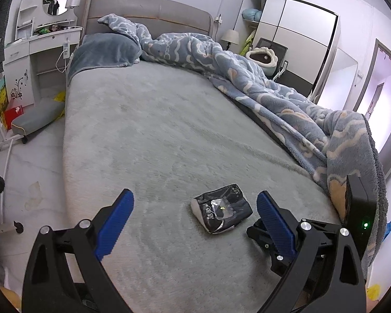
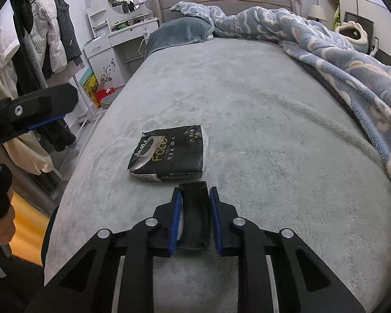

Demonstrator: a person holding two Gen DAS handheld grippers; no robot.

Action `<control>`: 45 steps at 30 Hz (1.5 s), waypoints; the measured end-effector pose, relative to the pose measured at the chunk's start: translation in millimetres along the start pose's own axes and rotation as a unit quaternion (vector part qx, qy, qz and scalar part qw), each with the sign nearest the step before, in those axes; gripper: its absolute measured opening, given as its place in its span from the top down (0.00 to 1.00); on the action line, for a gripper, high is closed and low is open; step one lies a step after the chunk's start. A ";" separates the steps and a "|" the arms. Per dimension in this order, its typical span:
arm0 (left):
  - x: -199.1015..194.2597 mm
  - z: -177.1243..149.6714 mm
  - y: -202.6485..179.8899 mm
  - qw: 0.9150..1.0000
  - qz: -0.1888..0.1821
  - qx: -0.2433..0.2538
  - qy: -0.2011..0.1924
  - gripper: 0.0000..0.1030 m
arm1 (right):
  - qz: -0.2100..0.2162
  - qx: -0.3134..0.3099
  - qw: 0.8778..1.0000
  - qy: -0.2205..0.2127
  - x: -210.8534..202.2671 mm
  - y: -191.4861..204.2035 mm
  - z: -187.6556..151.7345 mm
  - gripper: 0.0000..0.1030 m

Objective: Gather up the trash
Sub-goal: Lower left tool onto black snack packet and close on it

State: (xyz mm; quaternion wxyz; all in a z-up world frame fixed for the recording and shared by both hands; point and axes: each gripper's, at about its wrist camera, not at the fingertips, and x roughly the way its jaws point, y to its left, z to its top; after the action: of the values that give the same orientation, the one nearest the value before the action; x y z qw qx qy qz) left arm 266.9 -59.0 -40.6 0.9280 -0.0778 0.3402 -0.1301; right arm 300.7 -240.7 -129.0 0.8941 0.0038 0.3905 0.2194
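Observation:
A crumpled black tissue pack (image 2: pixel 169 154) with gold lettering lies on the grey bed sheet (image 2: pixel 260 120), near the foot of the bed. My right gripper (image 2: pixel 195 191) is shut on a narrow black oblong piece (image 2: pixel 195 216) with a raised rim, which rests on the sheet just short of the pack. In the left wrist view the same tissue pack (image 1: pixel 221 211) lies ahead between the blue fingers of my left gripper (image 1: pixel 195 194), which is open and apart from it. The right gripper's body (image 1: pixel 271 240) shows behind my left gripper's right finger.
A rumpled blue patterned blanket (image 1: pixel 286 96) runs along the bed's right side, with a grey pillow (image 1: pixel 104 49) at the headboard. A white dressing table (image 1: pixel 39 52), a padded stool (image 1: pixel 36 117) and a clothes rack (image 2: pixel 39 39) stand left of the bed. A wardrobe (image 1: pixel 294 44) is at the far right.

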 end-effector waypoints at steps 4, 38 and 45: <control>10.0 -2.7 -2.6 1.000 0.004 -0.002 0.007 0.06 | 0.010 0.009 1.000 -0.008 -6.9 -4.1 1.8 0.79; 100.6 -22.1 -43.0 0.995 0.049 -0.004 0.089 0.06 | 0.016 0.050 0.998 -0.032 -48.3 -84.0 4.6 0.79; 105.4 -21.7 -53.4 0.994 0.046 0.021 0.093 0.19 | 0.023 0.050 0.998 -0.023 -45.3 -87.0 3.8 0.79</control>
State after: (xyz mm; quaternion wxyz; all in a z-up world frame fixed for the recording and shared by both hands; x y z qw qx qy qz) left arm 320.2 -142.1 -109.0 0.8989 -0.0299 0.4252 -0.1015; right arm 310.1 -336.6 -110.3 0.8963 0.0630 0.3800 0.2198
